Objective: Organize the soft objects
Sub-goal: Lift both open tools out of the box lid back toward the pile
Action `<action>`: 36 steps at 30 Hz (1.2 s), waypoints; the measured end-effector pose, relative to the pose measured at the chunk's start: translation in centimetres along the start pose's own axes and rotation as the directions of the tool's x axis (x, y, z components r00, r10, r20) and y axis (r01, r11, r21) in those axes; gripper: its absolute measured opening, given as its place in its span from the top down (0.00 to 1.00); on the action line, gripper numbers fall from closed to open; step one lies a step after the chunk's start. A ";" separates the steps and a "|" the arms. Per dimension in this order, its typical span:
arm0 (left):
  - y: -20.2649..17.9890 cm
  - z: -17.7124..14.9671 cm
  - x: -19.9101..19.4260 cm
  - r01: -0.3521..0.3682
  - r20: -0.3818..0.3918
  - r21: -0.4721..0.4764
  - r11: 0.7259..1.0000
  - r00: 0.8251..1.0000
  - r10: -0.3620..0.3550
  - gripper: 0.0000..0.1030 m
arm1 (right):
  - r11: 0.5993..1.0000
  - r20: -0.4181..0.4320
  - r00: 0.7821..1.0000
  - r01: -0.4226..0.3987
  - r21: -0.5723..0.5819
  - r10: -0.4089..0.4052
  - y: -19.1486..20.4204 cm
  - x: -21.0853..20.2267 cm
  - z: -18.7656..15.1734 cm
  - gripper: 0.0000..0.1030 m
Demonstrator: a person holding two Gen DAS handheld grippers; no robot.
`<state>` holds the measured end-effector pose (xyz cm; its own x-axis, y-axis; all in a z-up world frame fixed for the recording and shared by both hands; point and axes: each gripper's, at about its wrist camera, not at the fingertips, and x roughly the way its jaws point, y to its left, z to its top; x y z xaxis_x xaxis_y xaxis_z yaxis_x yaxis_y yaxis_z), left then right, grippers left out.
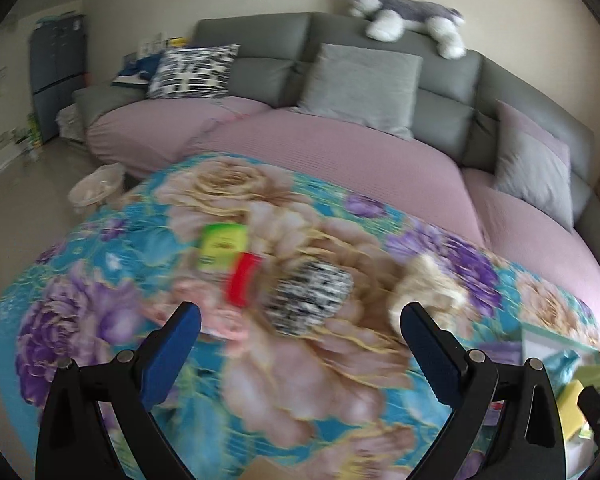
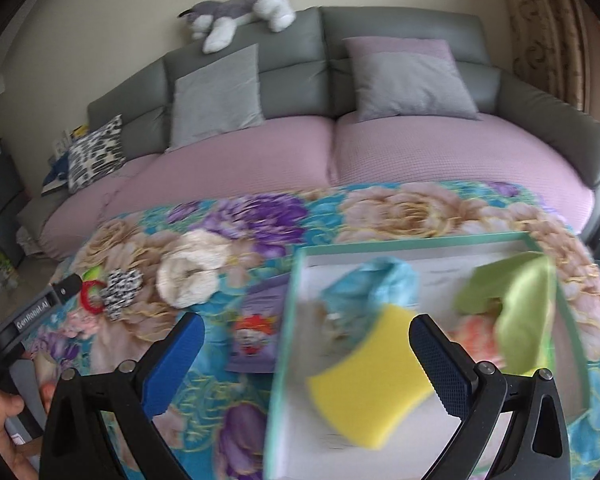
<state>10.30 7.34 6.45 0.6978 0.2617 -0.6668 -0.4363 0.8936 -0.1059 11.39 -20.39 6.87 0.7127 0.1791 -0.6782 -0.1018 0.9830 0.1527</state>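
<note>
My left gripper (image 1: 300, 320) hangs open over a floral cloth (image 1: 100, 280), empty between its blue pads. Just ahead of it lie a black-and-white speckled scrunchie (image 1: 310, 298), a red ring (image 1: 242, 282), a green and yellow pack (image 1: 222, 250) and a cream fluffy scrunchie (image 1: 428, 292). My right gripper (image 2: 306, 328) is open above a white tray with a teal rim (image 2: 380, 242). Inside the tray are a yellow sponge (image 2: 370, 376), a blue cloth (image 2: 376, 284), a green cloth (image 2: 516, 296) and a pink soft item (image 2: 476, 332). The sponge shows blurred between the fingers.
A purple pouch (image 2: 258, 320) lies against the tray's left side. Behind the cloth runs a grey sofa (image 2: 380, 28) with pink seat covers, cushions and a plush husky (image 2: 244, 8). A hand (image 2: 0, 420) holds the left gripper's handle. A pale basket (image 1: 96, 188) stands on the floor.
</note>
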 end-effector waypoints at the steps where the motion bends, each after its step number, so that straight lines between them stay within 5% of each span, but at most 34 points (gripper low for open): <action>1: 0.7 0.1 0.0 -0.017 0.001 -0.007 1.000 1.000 0.017 0.03 | 1.000 -0.006 1.000 -0.012 -0.007 0.012 0.7 0.4 -0.1 0.00; 11: 6.9 1.2 1.2 -0.118 0.000 -0.060 0.991 0.993 0.118 0.03 | 0.987 -0.049 0.990 -0.136 -0.085 0.132 8.2 3.6 -1.0 0.00; 27: 11.1 0.4 4.3 -0.077 -0.061 -0.140 0.987 0.996 0.069 0.03 | 0.977 -0.105 0.975 -0.203 -0.069 0.195 12.2 7.3 -2.3 0.00; 32: 10.8 0.0 5.3 -0.053 -0.096 -0.117 0.992 0.994 0.042 0.03 | 0.977 -0.116 0.978 -0.186 -0.105 0.174 13.1 7.8 -1.9 0.00; 36: 10.4 -0.4 6.4 -0.077 -0.139 -0.056 0.995 0.988 0.068 0.03 | 0.964 -0.118 0.965 -0.246 -0.103 0.233 14.1 8.3 -0.8 0.00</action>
<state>9.96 18.18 0.80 0.5805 0.2685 -0.7687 -0.5195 0.8491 -0.0956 15.30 -5.06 2.83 0.5819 0.4070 -0.7041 -0.3445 0.9076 0.2400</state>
